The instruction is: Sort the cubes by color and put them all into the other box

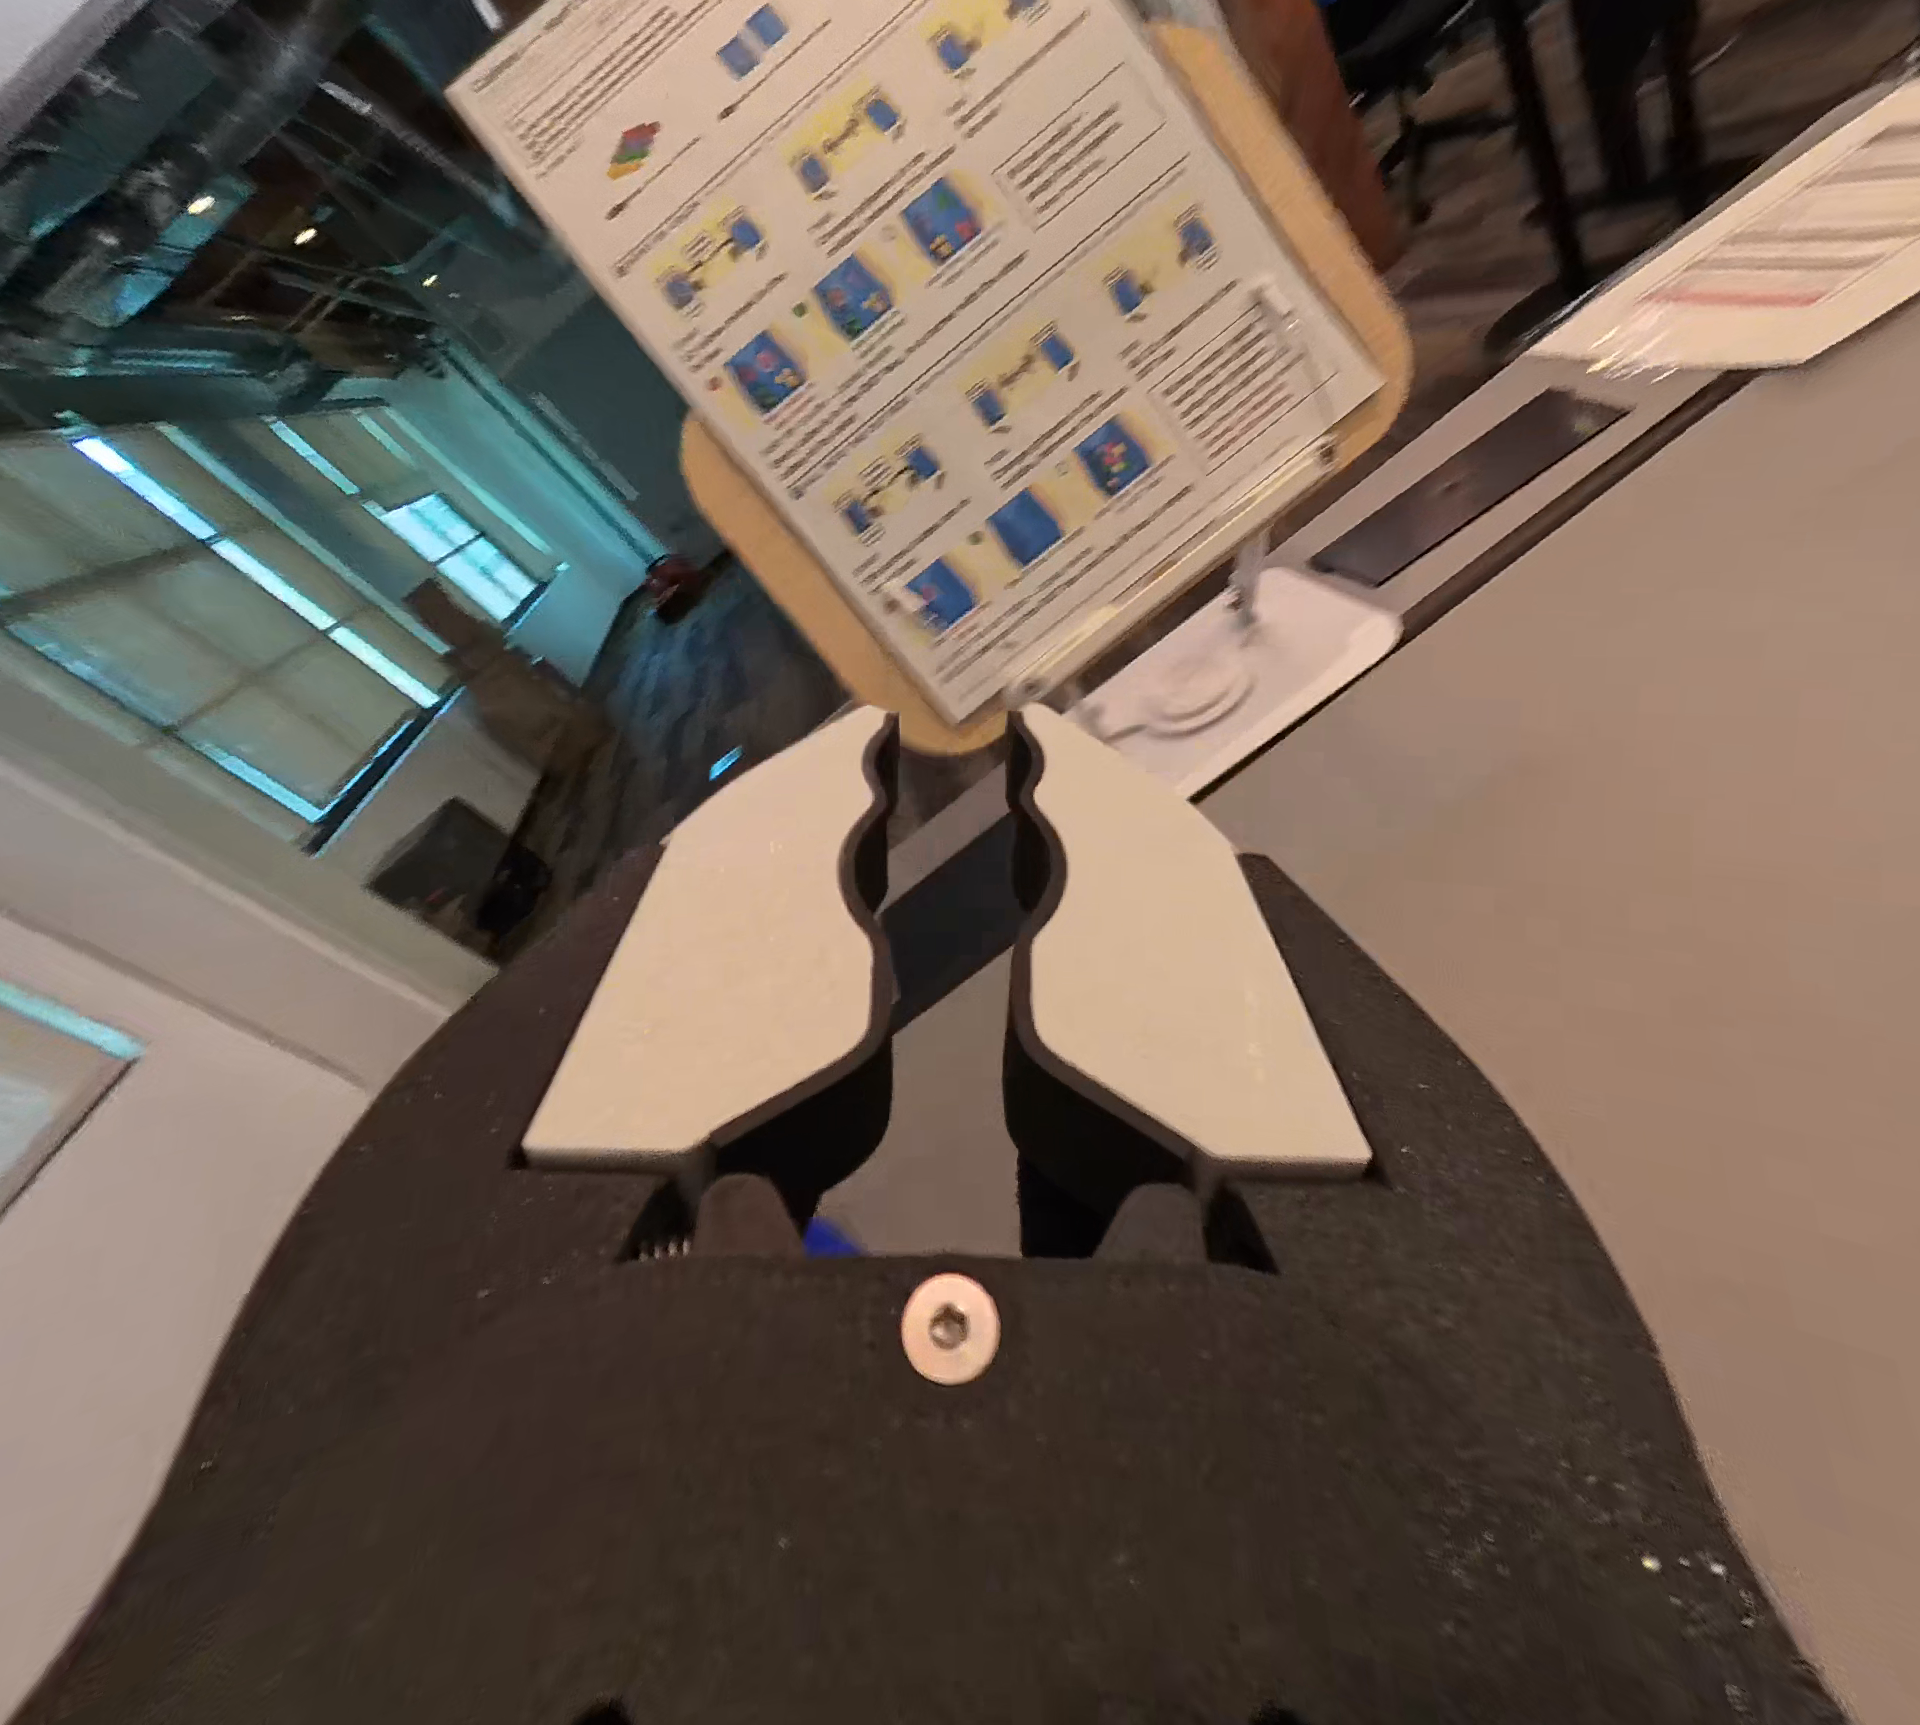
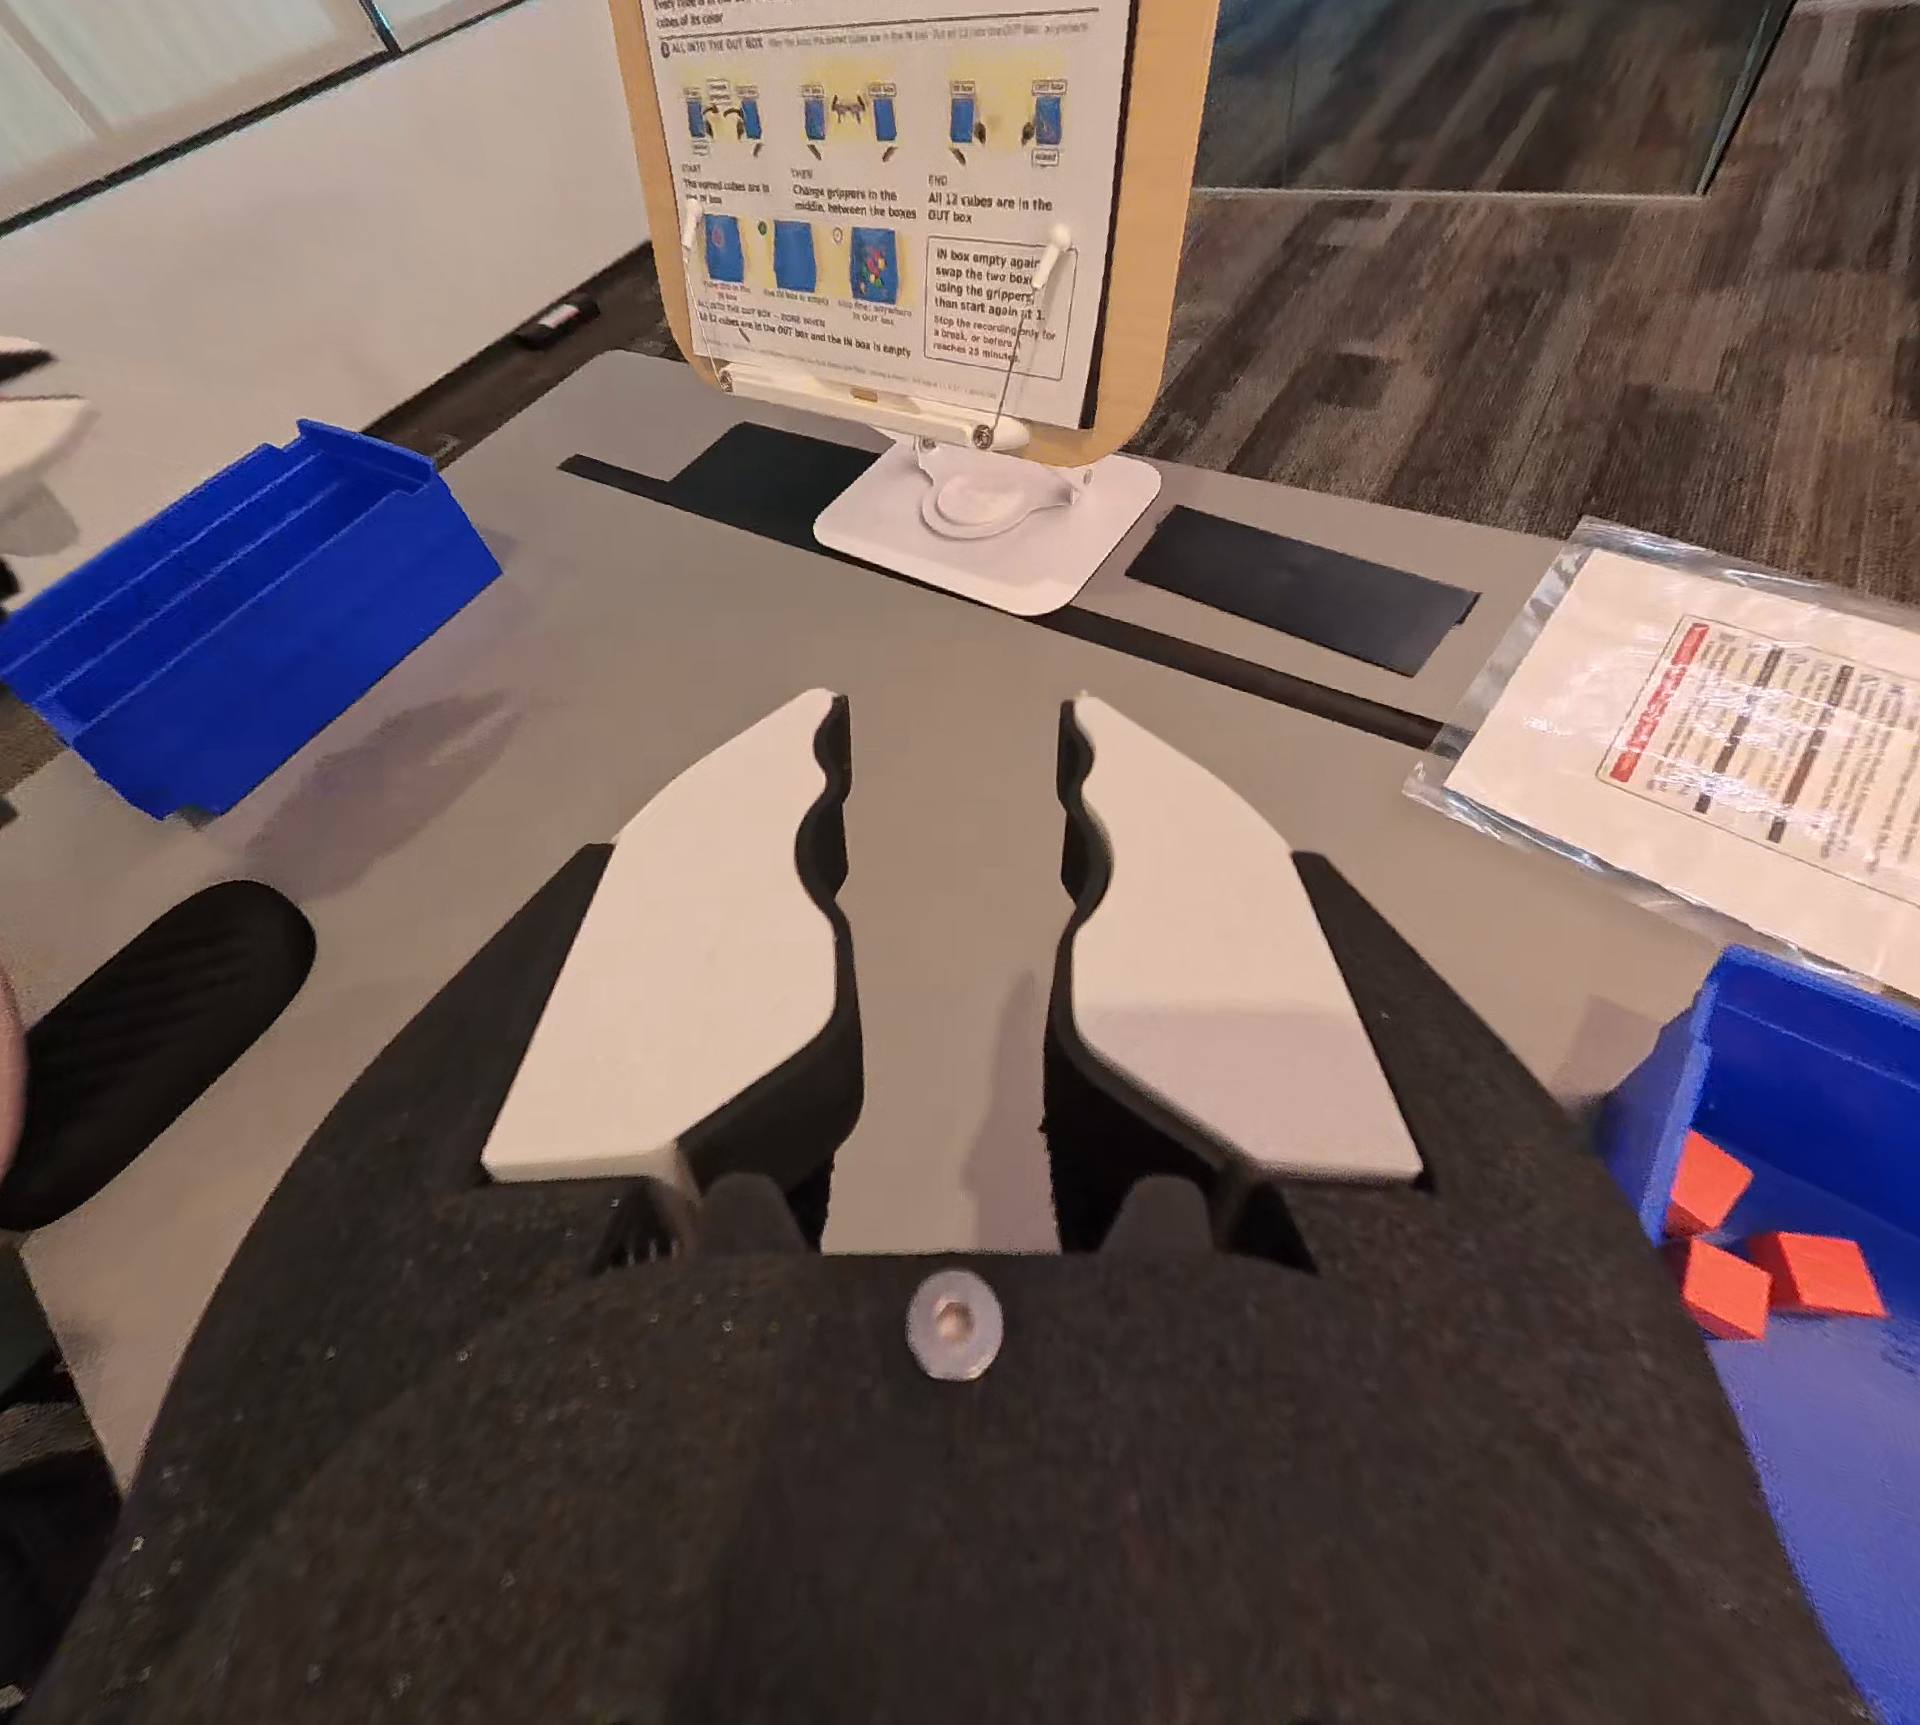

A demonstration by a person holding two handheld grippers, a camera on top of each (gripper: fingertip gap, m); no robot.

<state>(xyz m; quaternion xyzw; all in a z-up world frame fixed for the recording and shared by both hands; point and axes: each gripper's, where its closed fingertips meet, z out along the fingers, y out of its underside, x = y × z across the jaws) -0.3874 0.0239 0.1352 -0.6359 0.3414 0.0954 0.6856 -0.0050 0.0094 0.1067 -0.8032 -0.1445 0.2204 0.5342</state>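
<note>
My right gripper [image 2: 951,704] is open and empty, held over the grey table [image 2: 727,636]. A blue box [image 2: 1808,1073] at the lower right holds three orange-red cubes [image 2: 1720,1286] in its near corner. A second blue box [image 2: 239,605] is at the table's left edge, tilted, with a shadow under it; what holds it is out of view. My left gripper [image 1: 951,719] is tilted and points at the instruction board. Its jaws stand a little apart with nothing between the tips. A sliver of blue [image 1: 831,1239] shows below its fingers.
An instruction board [image 2: 883,117] stands on a white base [image 2: 987,532] at the table's far edge; it also shows in the left wrist view [image 1: 914,273]. A bagged sheet [image 2: 1714,740] lies at the right. A black strip [image 2: 1299,595] runs across the table. A black chair part [image 2: 135,1031] sits at the left.
</note>
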